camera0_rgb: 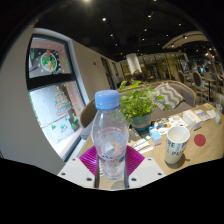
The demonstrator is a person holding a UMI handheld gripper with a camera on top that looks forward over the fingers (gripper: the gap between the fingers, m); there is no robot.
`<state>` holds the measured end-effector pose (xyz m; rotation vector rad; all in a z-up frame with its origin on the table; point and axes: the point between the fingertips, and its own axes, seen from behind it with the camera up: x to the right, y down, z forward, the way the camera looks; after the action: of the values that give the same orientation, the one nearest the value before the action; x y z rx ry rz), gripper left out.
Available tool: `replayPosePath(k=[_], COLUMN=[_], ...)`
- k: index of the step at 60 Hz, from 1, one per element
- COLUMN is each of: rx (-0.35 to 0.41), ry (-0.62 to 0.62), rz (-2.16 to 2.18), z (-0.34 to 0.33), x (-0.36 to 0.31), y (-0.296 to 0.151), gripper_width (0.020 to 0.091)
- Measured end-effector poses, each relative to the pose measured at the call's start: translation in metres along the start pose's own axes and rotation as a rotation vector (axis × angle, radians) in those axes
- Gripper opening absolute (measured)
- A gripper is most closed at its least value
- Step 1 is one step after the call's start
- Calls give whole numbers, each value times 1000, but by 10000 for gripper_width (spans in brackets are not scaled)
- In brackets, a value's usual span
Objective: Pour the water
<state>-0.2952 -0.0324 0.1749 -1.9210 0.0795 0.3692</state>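
A clear plastic water bottle (109, 132) with a light blue cap stands upright between my fingers, lifted above the table. My gripper (111, 162) is shut on the bottle's lower body, the magenta pads (90, 158) pressing on both sides. To the right and lower down, a white paper cup (177, 144) with a printed pattern stands on the wooden table (205, 150). The cup is beyond my right finger, apart from the bottle.
A potted green plant (139, 104) stands behind the bottle on the table. Small items and a red disc (201, 140) lie near the cup. A wall with posters (48, 80) rises to the left. Sofas and a lit room stretch behind.
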Motion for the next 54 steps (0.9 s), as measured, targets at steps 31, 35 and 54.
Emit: replayPosePath(k=[31, 35, 54], rx=[-9, -33, -100], ry=[-437, -456, -457], rz=[1410, 1530, 1736], z=[28, 33, 47], x=[47, 53, 67], y=[-109, -104, -78], gripper_width=[325, 325, 323])
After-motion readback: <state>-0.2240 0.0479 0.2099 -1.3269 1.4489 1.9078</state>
